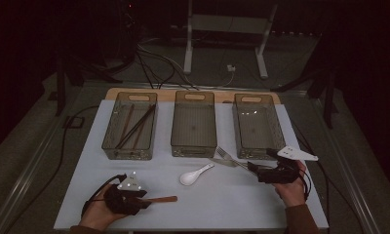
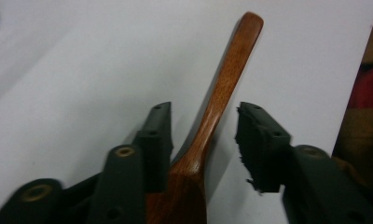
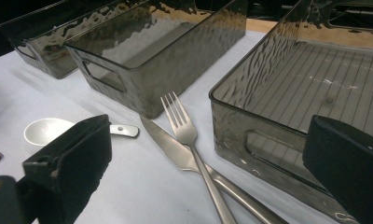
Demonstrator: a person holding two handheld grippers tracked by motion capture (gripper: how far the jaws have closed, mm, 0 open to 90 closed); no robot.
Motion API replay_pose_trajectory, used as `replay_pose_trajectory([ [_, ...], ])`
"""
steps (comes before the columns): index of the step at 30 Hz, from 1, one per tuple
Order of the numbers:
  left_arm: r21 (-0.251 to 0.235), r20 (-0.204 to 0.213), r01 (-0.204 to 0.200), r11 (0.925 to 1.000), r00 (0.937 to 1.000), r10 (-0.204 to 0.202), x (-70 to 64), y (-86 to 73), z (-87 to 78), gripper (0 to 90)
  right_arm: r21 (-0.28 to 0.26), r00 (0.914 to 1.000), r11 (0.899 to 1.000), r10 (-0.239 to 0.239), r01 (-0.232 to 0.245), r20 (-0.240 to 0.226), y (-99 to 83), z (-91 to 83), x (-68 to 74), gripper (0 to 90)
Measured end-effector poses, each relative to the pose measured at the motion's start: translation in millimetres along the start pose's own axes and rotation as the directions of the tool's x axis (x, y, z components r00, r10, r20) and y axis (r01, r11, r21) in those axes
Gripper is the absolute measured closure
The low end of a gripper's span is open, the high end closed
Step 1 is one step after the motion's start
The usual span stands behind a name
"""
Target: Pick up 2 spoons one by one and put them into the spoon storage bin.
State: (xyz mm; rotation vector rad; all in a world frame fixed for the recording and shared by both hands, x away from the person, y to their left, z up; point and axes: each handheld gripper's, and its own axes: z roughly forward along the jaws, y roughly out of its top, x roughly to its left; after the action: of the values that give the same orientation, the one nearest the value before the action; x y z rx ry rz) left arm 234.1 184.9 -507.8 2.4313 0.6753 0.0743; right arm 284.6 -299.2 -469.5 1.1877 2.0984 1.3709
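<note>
A wooden spoon [image 1: 162, 199] lies near the table's front left. In the left gripper view its handle [image 2: 222, 88] runs away between the jaws, which stand apart from it on both sides. My left gripper [image 1: 145, 200] [image 2: 204, 111] is open around it. At the right, a steel fork [image 1: 227, 156] [image 3: 187, 133] lies crossed over a table knife [image 1: 222, 162] [image 3: 170, 142] in front of the right bin. My right gripper [image 1: 254, 170] [image 3: 209, 123] is wide open just short of their handles. A white ceramic spoon [image 1: 193, 176] [image 3: 47, 130] rests mid-table.
Three smoked-plastic bins stand in a row: the left bin [image 1: 107, 136] [image 3: 40, 60] holds dark chopsticks [image 1: 137, 126], the middle bin [image 1: 194, 146] [image 3: 175, 79] and right bin [image 1: 281, 131] [image 3: 250, 135] look empty. The white table top [image 1: 222, 204] ends close behind both hands.
</note>
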Motion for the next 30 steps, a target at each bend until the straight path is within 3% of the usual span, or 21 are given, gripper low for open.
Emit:
replay_pose_trajectory([
  [8, 0.045, -0.021, -0.032, 0.9985, 0.9992, 0.033, -1.0, -0.7, -0.5, 72.1, 0.000, 1.0000, 1.000, 0.001, -0.001, -0.001, -0.2, 0.0, -0.2, 1.7],
  [10, 0.052, -0.042, -0.041, 0.9978, 0.9982, 0.043, -1.5, -0.7, -0.9, 74.6, -0.002, 1.0000, 1.000, 0.001, -0.001, -0.001, -0.1, -0.7, -0.2, 1.7],
  [12, 0.050, -0.057, -0.020, 0.9985, 0.9981, 0.023, 0.4, -0.9, -1.1, 80.2, -0.003, 1.0000, 1.000, 0.005, -0.005, -0.002, -0.2, -1.3, -0.9, 1.7],
  [16, 0.024, -0.105, 0.036, 0.9990, 0.9939, -0.033, 3.7, -0.3, -0.1, 81.6, -0.001, 1.0000, 1.000, 0.003, -0.003, -0.003, -0.3, -0.1, -0.5, 1.7],
  [18, 0.017, -0.100, 0.066, 0.9977, 0.9929, -0.064, 6.7, -0.5, 0.0, 81.6, 0.001, 1.0000, 1.000, 0.001, -0.001, -0.007, -0.1, 0.3, 0.5, 1.7],
  [24, 0.035, -0.097, 0.067, 0.9971, 0.9932, -0.063, 3.9, 0.2, 0.9, 74.6, -0.002, 1.0000, 1.000, 0.007, -0.007, -0.007, -0.6, -0.7, -0.4, 1.7],
  [26, 0.026, -0.121, 0.075, 0.9968, 0.9901, -0.072, 3.6, 0.3, 1.4, 79.8, -0.004, 0.9999, 1.000, 0.007, -0.007, -0.010, -0.6, -0.8, -0.4, 1.7],
  [30, 0.014, -0.118, 0.087, 0.9961, 0.9894, -0.084, 5.4, 0.9, 1.0, 82.5, -0.001, 0.9999, 1.000, 0.002, -0.002, -0.012, -0.4, 0.0, 0.8, 1.7],
])
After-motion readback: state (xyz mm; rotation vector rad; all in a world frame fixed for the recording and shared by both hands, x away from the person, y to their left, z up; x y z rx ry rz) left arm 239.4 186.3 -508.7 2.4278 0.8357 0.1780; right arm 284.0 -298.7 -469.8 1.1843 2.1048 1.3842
